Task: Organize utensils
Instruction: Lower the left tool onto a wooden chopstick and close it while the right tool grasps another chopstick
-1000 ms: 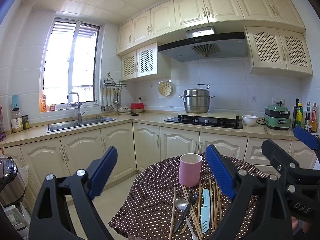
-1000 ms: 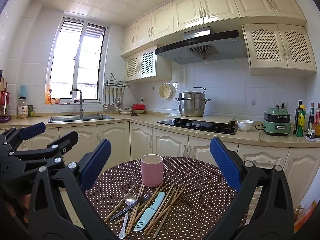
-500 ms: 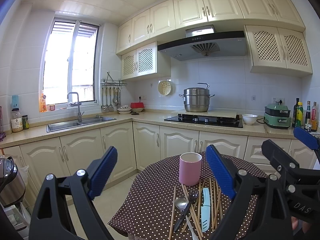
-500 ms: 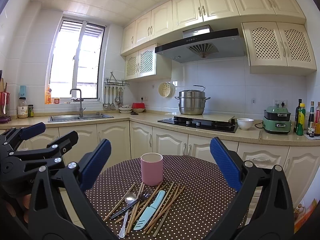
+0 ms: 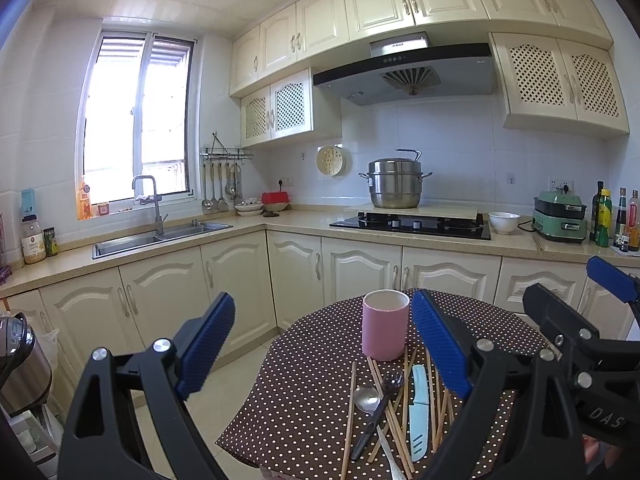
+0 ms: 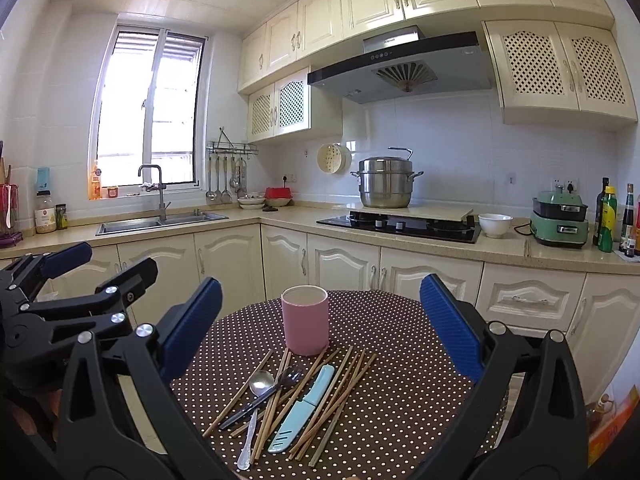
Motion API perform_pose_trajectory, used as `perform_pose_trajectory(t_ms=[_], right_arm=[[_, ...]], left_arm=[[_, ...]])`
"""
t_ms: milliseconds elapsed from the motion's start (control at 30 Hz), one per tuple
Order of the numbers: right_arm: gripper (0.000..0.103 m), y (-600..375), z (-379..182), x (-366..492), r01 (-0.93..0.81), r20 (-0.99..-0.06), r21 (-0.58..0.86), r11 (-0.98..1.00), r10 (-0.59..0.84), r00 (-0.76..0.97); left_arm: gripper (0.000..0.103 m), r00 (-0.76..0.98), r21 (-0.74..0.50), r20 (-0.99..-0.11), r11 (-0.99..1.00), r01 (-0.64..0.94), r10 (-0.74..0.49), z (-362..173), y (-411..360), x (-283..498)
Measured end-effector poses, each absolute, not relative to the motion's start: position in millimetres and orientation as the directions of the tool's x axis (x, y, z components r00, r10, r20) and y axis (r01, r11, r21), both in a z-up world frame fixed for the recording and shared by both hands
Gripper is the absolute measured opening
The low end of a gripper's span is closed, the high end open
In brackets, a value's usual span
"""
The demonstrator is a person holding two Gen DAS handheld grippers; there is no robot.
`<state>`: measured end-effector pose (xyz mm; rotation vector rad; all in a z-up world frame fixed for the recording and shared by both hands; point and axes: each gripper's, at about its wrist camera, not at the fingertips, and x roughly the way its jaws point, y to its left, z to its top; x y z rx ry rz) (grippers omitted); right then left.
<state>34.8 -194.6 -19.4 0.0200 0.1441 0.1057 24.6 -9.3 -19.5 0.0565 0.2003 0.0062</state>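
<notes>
Your left gripper (image 5: 320,344) hangs above the near left edge of the round table (image 6: 400,392), its blue-padded jaws spread wide with nothing between them; in the right wrist view it shows at the far left (image 6: 92,268), well clear of the utensils. On the brown polka-dot tablecloth (image 6: 224,344) the pink cup (image 6: 305,319) stands upright and empty-looking toward the far side of the table, just behind the pile. In front of it the utensils lie loose and crossed over one another: at the left of the heap a metal spoon (image 6: 256,396) with its bowl toward the cup, a dark fork (image 6: 276,384) lying across it, then wooden chopsticks (image 6: 340,384) fanned out beneath and beside everything, with a light blue knife (image 6: 302,408) lying in the middle of them, handle end toward the cup. Some chopstick tips reach right up to the base of the cup; whether they touch it you cannot tell. Your right gripper (image 6: 320,328) is held over the near edge of the table, framing the cup and the pile, its jaws also spread wide and empty; from the left wrist camera it appears at the right edge (image 5: 576,300).
</notes>
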Motion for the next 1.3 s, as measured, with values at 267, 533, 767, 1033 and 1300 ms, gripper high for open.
perform_pose_trajectory(t_ms=[267, 533, 767, 1033, 1300], right_arm=[[0.097, -200.2, -36.4, 60.4, -0.133, -0.221, 0.064, 0.989, 0.144, 0.965], [0.097, -207.4, -59.9, 93.5, -0.1, -0.346, 0.084, 0.991, 0.123, 0.93], [0.097, -226.9, -90.1, 126.4, -0.023, -0.466, 0.071, 0.997, 0.054, 0.883], [0.097, -239.5, -127.5, 161.0, 0.006, -0.59, 0.04, 0.999, 0.019, 0.807], [0.097, -247.0, -147.2, 183.2, 0.022, -0.656, 0.029, 0.999, 0.002, 0.755]], left_arm=[[0.088, 0.965, 0.067, -0.261, 0.998, 0.012, 0.006, -35.6, -9.1, 51.2], [0.088, 0.917, 0.072, -0.395, 0.993, 0.091, -0.055, -65.6, -10.8, 91.4], [0.088, 0.759, 0.028, -0.639, 0.983, 0.183, -0.123, -116.8, 8.3, 150.1], [0.088, 0.597, 0.033, -0.798, 0.983, 0.18, -0.082, -173.8, 18.5, 197.5], [0.085, 0.521, 0.086, -0.853, 0.975, 0.207, -0.035, -198.9, 7.6, 224.9]])
